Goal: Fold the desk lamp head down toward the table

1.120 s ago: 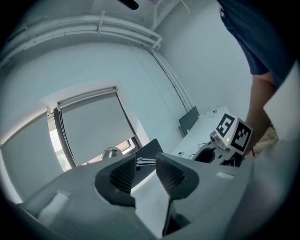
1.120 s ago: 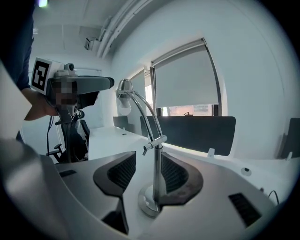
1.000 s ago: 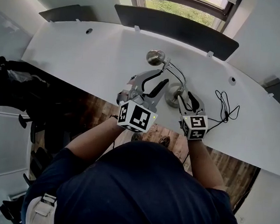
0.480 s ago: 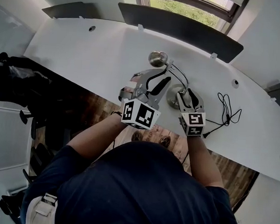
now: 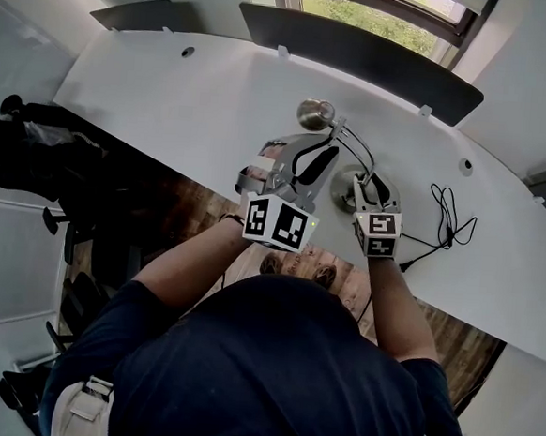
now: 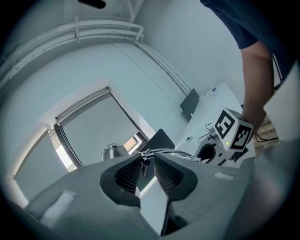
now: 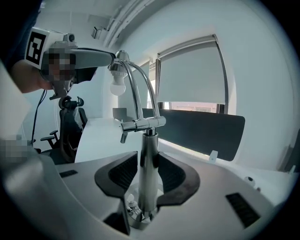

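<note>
The chrome desk lamp stands on the white table (image 5: pixel 169 101), with its round head (image 5: pixel 311 113) up at the far side and its base (image 5: pixel 343 186) nearer me. My left gripper (image 5: pixel 331 144) reaches the thin arm joint just behind the head. In the left gripper view the jaws (image 6: pixel 145 159) are closing, the joint sits between their tips, and slim gaps remain. My right gripper (image 5: pixel 368 184) is low at the base. In the right gripper view its jaws (image 7: pixel 148 161) are closing and the pads lie against the upright post (image 7: pixel 148 154). The bulb (image 7: pixel 117 87) hangs above.
The lamp's black cable (image 5: pixel 447 217) lies coiled on the table right of the base. A dark screen panel (image 5: pixel 361 50) runs along the table's far edge below the window. An office chair (image 7: pixel 70 126) stands beyond the table's end. The table's near edge passes under my forearms.
The right gripper has sunk a little toward the lamp's base, around the post. The left gripper has stayed at the upper arm and rolled slightly.
</note>
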